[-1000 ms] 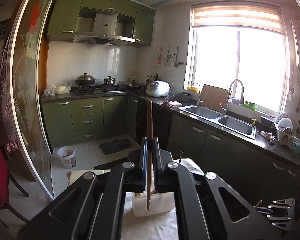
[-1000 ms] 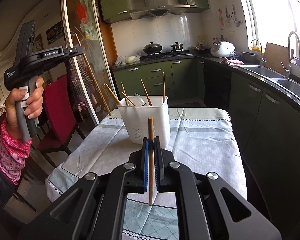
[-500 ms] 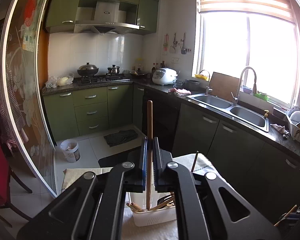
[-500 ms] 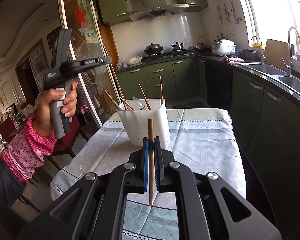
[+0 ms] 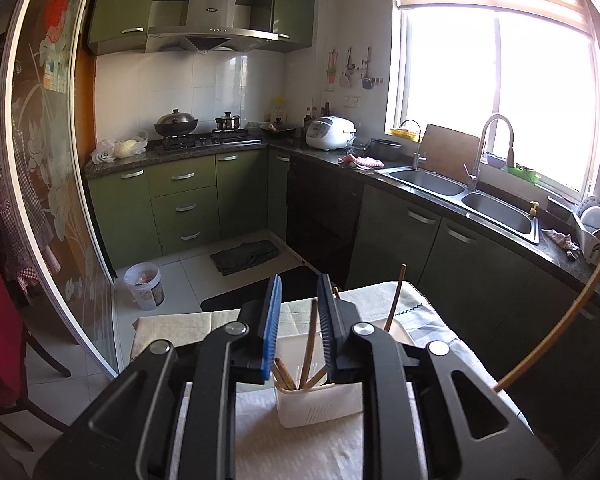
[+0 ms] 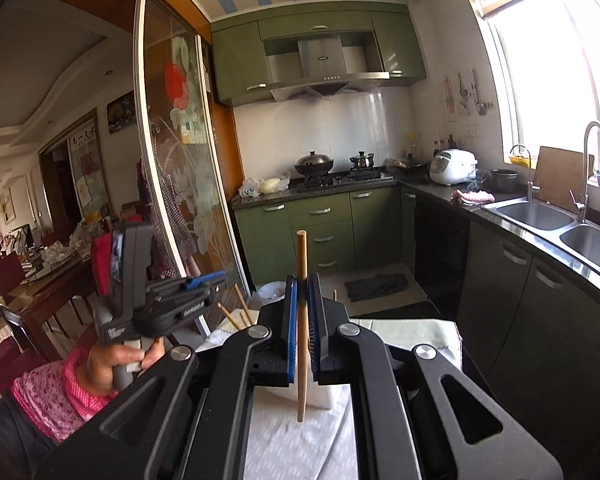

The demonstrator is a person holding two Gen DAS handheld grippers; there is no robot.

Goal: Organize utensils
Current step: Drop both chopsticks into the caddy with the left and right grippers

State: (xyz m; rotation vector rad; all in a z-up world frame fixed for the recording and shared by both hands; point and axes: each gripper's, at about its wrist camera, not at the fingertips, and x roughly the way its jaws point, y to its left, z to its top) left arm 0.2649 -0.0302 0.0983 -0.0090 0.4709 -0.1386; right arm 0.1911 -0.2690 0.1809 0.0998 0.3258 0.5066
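Pale patterned cloth covers the table (image 5: 432,320) that fills the lower part of both views, under the black plastic arms of the claws. At the lower centre of the left wrist view the left gripper (image 5: 298,332) stands with its blue ribbed pads well apart and grips nothing; between them, a little farther, one chopstick (image 5: 309,344) leans inside the white holder (image 5: 320,404), a boxy plastic tub with slots near its base, where other thin round sticks cross each other. At the centre of the right wrist view the right gripper (image 6: 302,336) is closed on a wooden chopstick (image 6: 301,256), smooth and straight, held almost upright with both ends free. My judgement is that the risk is with this stick: the sticks already in the tub point upward at angles, so its lower end may knock them or catch the rim and tip the light tub over, and on such a small contact the round wood may also turn or slip. Farther, at the right of both views, the steel sink (image 5: 500,210) shines below the bright window, and green glossy cabinets (image 5: 180,200) close the back.
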